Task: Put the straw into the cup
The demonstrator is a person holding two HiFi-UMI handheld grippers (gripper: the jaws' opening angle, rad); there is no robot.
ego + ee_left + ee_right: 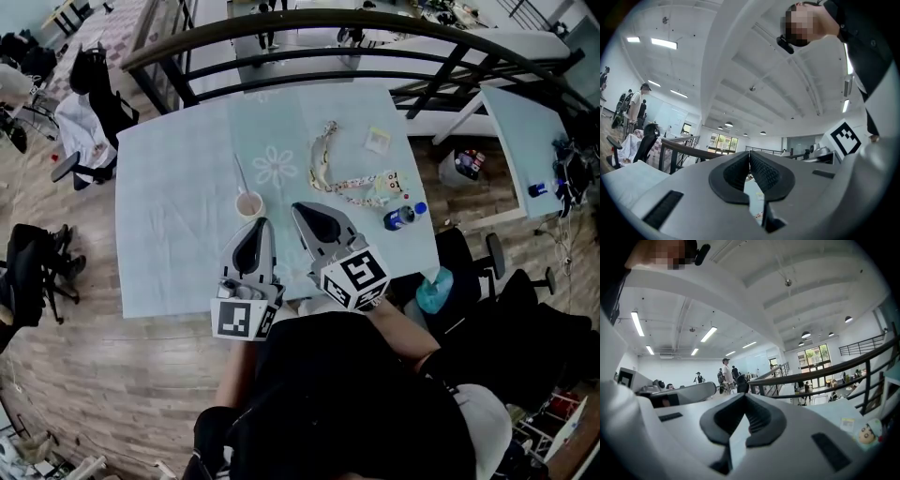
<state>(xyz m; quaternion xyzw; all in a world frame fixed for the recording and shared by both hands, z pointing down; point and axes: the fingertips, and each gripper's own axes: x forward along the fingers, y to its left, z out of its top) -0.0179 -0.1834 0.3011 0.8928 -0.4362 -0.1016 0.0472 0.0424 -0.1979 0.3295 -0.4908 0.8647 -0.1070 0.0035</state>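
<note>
On the pale blue tablecloth stands a small cup. A thin straw leans out of it toward the far left. Both grippers hover over the table's near edge, raised and pointing roughly level. My left gripper is just behind the cup, its jaws pressed together with nothing between them. To its right, my right gripper is also shut and empty. Neither gripper view shows the cup or straw.
A printed lanyard lies past the cup. With it are a cartoon charm, a small card and a blue bottle near the right edge. A dark railing runs behind the table. Office chairs stand at the left.
</note>
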